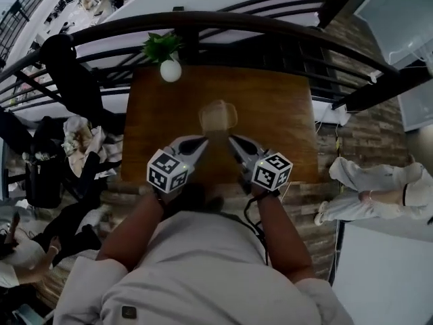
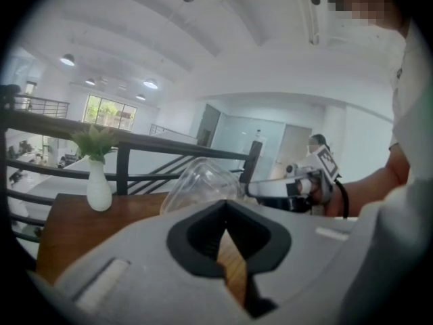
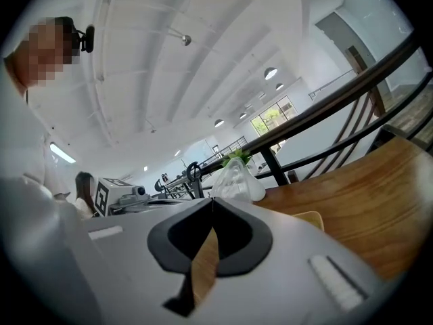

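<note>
Open wood of the surface [image 1: 284, 114] runs wide to the right of the clear plastic container [image 1: 218, 116] and narrower to its left, leaving passage on both sides. The container lies near the middle, just ahead of the left hand-held gripper [image 1: 203, 141] and the right hand-held gripper [image 1: 232, 139], and blocks the straight path forward between them. At the far left edge a white vase [image 1: 170, 70] with a green plant stands well apart from the container, and a dark railing [image 1: 270, 29] closes off the space beyond the far edge.
</note>
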Action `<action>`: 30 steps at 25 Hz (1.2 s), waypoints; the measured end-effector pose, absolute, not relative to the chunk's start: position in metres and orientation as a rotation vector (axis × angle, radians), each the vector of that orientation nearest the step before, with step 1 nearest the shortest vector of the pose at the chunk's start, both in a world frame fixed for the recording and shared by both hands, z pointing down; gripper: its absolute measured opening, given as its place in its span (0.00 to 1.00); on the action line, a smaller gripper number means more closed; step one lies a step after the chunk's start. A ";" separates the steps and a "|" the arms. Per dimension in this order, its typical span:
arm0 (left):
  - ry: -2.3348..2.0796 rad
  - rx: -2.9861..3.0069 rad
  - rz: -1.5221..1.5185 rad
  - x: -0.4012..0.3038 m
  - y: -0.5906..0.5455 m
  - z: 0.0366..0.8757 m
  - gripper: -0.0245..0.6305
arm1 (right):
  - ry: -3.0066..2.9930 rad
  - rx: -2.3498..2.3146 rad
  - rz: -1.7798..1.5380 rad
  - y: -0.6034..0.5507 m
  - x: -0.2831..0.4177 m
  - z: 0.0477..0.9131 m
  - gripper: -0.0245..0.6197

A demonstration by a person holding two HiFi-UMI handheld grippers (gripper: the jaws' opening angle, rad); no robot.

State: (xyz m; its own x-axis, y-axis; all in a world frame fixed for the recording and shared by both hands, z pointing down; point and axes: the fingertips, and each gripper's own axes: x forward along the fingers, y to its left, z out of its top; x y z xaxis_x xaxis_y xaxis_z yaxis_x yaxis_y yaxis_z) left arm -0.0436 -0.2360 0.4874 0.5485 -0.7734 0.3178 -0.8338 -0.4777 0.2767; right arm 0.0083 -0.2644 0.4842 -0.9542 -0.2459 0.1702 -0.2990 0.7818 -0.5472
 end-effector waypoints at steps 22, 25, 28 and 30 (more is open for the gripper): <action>-1.382 2.390 0.195 -0.104 -0.102 0.437 0.04 | -2.935 0.437 0.875 -0.151 -0.030 0.438 0.05; -1.365 2.398 0.195 -0.114 -0.079 0.435 0.04 | -2.948 0.464 0.869 -0.130 -0.038 0.432 0.05; -1.349 2.407 0.197 -0.124 -0.056 0.432 0.04 | -2.958 0.483 0.865 -0.108 -0.048 0.427 0.05; -1.335 2.417 0.197 -0.127 -0.040 0.431 0.04 | -2.961 0.499 0.859 -0.091 -0.051 0.425 0.05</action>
